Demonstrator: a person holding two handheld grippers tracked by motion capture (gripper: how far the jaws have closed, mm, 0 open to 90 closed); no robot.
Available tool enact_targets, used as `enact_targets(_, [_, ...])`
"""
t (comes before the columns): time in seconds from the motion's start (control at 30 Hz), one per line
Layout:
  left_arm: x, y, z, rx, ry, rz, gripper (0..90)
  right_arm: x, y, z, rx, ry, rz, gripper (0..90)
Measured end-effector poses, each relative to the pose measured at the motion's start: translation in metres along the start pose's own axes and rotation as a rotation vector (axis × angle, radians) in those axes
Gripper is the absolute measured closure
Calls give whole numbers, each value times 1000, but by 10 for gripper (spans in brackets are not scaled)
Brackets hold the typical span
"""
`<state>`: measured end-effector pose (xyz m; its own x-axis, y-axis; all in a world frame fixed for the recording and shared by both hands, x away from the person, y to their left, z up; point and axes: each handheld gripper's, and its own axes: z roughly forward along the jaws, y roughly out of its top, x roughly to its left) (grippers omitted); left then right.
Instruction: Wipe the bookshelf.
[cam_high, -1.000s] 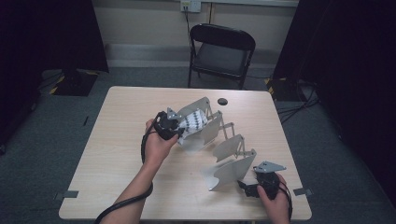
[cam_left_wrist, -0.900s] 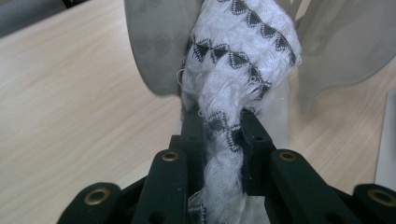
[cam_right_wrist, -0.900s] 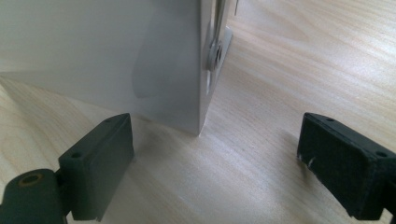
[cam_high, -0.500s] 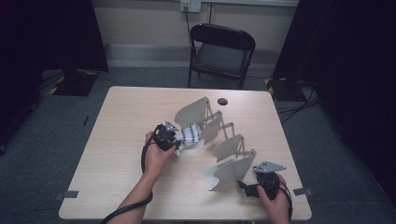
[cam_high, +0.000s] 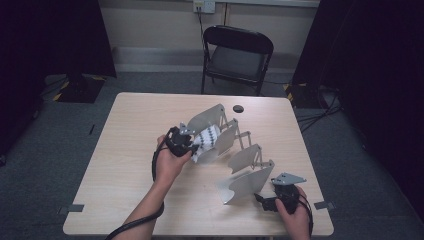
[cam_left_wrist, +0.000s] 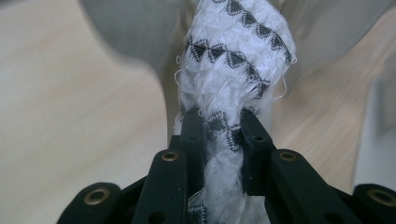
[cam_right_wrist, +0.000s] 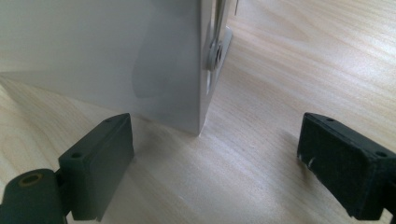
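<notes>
The left gripper (cam_left_wrist: 219, 135) pinches a patterned white cloth (cam_left_wrist: 233, 65), bunched upward between its jaws before the grey folding rack (cam_high: 240, 160); right gripper (cam_right_wrist: 215, 158) spread

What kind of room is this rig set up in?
Probably a lab or studio recording bay: a light wooden table on grey carpet, black curtains on both sides, and a black folding chair against the bare wall.

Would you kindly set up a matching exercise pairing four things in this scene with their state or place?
Things:
1. left gripper
2. right gripper
3. cloth
4. chair

States or places:
A. behind the table
B. open, by the rack
C. white with black triangles
D. shut on the cloth

Pairs: 1-D, 2-B, 3-C, 4-A
</notes>
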<state>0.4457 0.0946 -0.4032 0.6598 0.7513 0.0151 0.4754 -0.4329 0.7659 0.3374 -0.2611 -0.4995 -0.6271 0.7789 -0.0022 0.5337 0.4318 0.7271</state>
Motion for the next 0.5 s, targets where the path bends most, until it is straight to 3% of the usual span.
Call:
enact_targets(0.17, [-2, 34, -16, -93, 33, 5, 748, 0, 0, 0, 0, 0, 0, 101])
enact_targets(0.23, [0, 37, -13, -90, 44, 1, 748, 0, 0, 0, 0, 0, 0, 101])
enact_targets(0.5, [7, 7, 12, -4, 55, -35, 748, 0, 0, 0, -1, 0, -1, 101])
